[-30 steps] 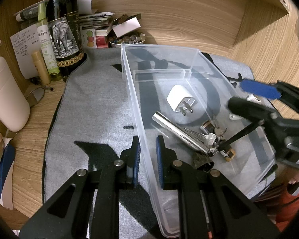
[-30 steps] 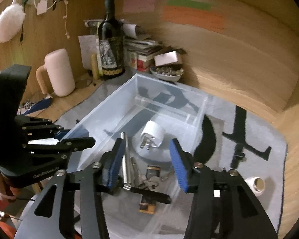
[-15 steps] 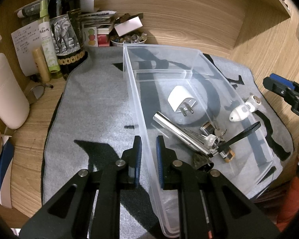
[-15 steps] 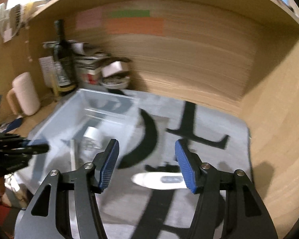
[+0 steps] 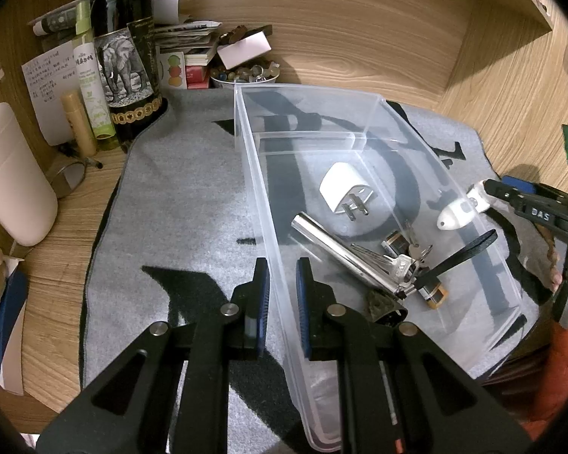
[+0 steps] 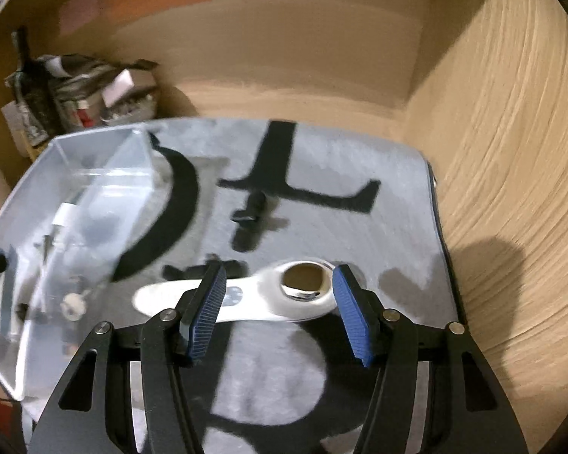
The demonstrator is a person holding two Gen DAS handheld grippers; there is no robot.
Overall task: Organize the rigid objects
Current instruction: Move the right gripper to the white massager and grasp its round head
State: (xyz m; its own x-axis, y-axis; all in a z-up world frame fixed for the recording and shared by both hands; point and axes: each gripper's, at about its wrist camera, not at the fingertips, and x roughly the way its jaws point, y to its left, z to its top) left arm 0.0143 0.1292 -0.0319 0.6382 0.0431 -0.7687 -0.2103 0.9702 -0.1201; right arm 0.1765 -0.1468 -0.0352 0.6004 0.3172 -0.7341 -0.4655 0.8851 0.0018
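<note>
A clear plastic bin (image 5: pixel 359 113) lies on the grey mat. It holds a white plug (image 5: pixel 340 189), a chrome tube (image 5: pixel 333 242), keys (image 5: pixel 397 263) and a black strap (image 5: pixel 458 255). My left gripper (image 5: pixel 283 291) is shut on the bin's left wall (image 5: pixel 263 204). A white tool with a round opening (image 6: pixel 284 295) lies on the mat right of the bin, also in the left wrist view (image 5: pixel 458 212). My right gripper (image 6: pixel 278 306) is open, its fingers on either side of the tool's round end. The bin shows blurred at left (image 6: pixel 94 174).
A wine bottle (image 5: pixel 127 56), a green spray bottle (image 5: pixel 91 87), papers and a bowl of small items (image 5: pixel 246 73) stand at the back left. A pink container (image 5: pixel 11 174) stands at far left. Wooden walls close in behind and at right (image 6: pixel 511 151).
My right gripper has left the bin, swung right and come down over the white tool on the mat. My left gripper has kept its hold on the bin wall.
</note>
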